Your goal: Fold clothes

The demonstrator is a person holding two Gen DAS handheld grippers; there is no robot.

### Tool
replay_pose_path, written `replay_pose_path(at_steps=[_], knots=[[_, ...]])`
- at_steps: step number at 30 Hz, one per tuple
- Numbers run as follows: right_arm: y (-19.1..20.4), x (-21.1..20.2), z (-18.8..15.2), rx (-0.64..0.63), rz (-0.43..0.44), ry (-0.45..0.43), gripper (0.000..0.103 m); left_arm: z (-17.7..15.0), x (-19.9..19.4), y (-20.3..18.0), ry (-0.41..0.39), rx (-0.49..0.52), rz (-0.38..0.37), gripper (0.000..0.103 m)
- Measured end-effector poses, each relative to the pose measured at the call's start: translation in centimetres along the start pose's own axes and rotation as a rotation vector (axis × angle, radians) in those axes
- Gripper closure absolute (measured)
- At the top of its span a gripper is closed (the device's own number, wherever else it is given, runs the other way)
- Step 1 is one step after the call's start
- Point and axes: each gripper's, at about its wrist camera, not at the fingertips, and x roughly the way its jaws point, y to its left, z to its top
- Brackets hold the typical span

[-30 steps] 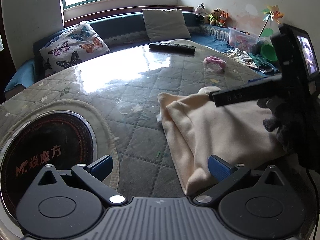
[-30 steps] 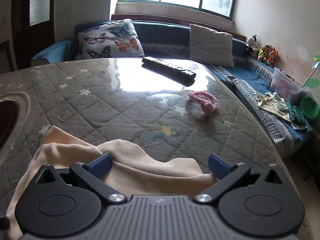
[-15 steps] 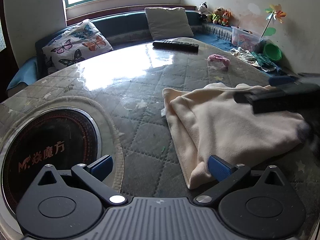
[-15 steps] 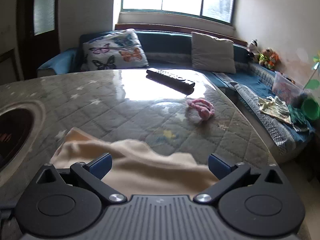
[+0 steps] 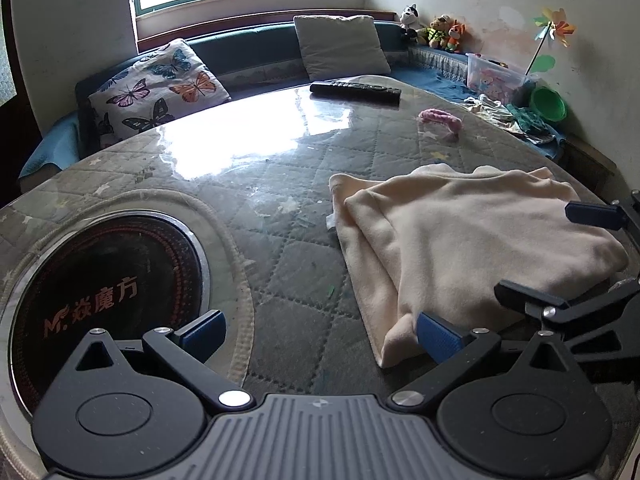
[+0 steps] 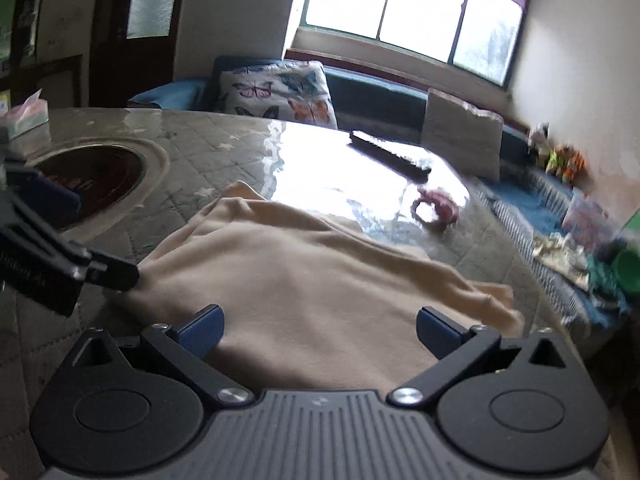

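Cream fleece garment (image 5: 472, 240) lay folded on the quilted glass-topped table (image 5: 280, 184), flatter than before, both spread-fingered grippers, left (image 5: 320, 330) and right (image 6: 318, 326), withdrawn empty; only the right view showed a tissue pack (image 6: 24, 118).

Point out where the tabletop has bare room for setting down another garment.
Bare quilted surface runs between the round black inset burner and the folded cream fleece garment, and back to the black remote control. The right side is crowded: garment, pink knitted ring, both open tongs.
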Motion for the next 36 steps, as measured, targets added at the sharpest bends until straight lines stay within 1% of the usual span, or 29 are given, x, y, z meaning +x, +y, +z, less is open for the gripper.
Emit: replay_pose_path(at_steps=[3,8,14,21,29,36], knots=[[0.0,-0.1,0.1,0.030,0.014,-0.017,0.000,-0.2,-0.4,0.3,-0.004,-0.009,-0.001,0.000],[0.6,0.3,-0.3,0.025,0.035,0.001,0.000,-0.8,-1.3,0.7,-0.010,-0.014,-0.005,0.000],[0.1,-1.5,-1.1,0.092,0.030,-0.017,0.000,-1.5,-2.0,0.6,-0.016,-0.005,-0.011,0.000],[-0.7,-2.9,-2.6,0.186,-0.014,0.027,0.000,-2.6,-3.1,-0.5,-0.047,0.029,-0.030,0.000],[-0.6,-4.5,-4.2,0.260,-0.063,0.057,0.000,-3.8,-3.9,-1.1,-0.047,0.042,-0.047,0.000],[-0.1,-5.4,-5.0,0.297,-0.099,0.082,0.000,-4.8,-4.5,-2.1,-0.046,0.090,-0.057,0.000]])
